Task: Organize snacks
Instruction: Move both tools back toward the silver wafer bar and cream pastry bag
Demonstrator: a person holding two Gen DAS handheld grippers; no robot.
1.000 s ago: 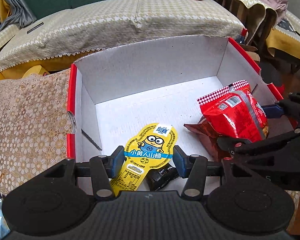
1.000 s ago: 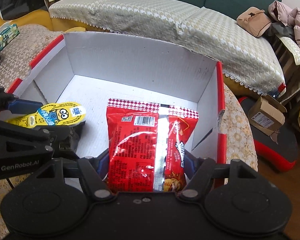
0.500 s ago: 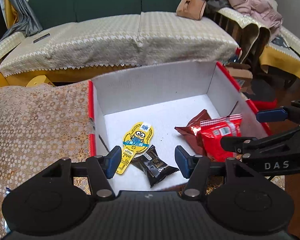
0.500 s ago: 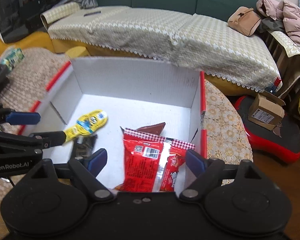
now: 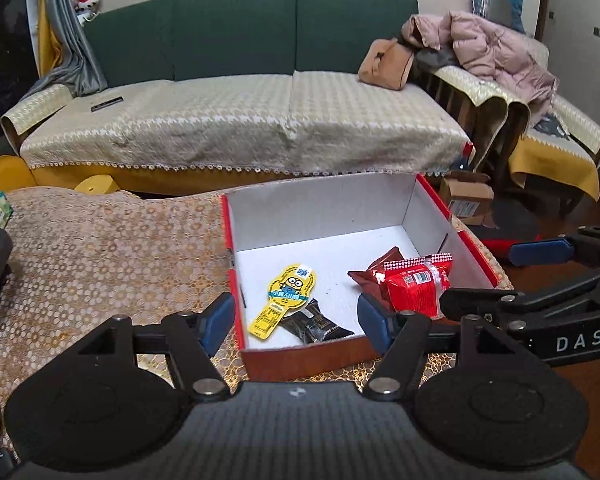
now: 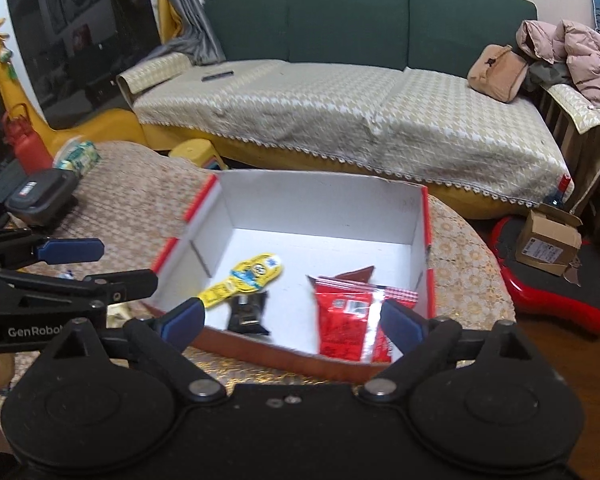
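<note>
While both tools hang above the near edge of the red-and-white cardboard box (image 5: pixel 432 200), neither one carries anything: the left gripper (image 5: pixel 296 322) stands wide, blue pads spread either side of the box's near-left corner, and the right gripper (image 6: pixel 290 320) is just as wide over the near wall. Every snack sits inside on the white floor, which is presumably the point of the box (one container, everything gathered). The yellow Minion-print packet (image 5: pixel 286 300) lies flat toward the left, its long axis running from the near-left up to the far-right, rounded head end pointing away toward the sofa (image 5: pixel 240 120). Its narrow end rests on or against the small dark wrapped bar (image 5: pixel 314 324), hard to say which. Over on the right, the red snack bag (image 6: pixel 348 322) lies lengthwise from the near wall inward, checkered seal at the far end, overlapping a darker red packet (image 5: pixel 376 270). More items may wait out on the patterned tablecloth (image 5: pixel 100 264).
</note>
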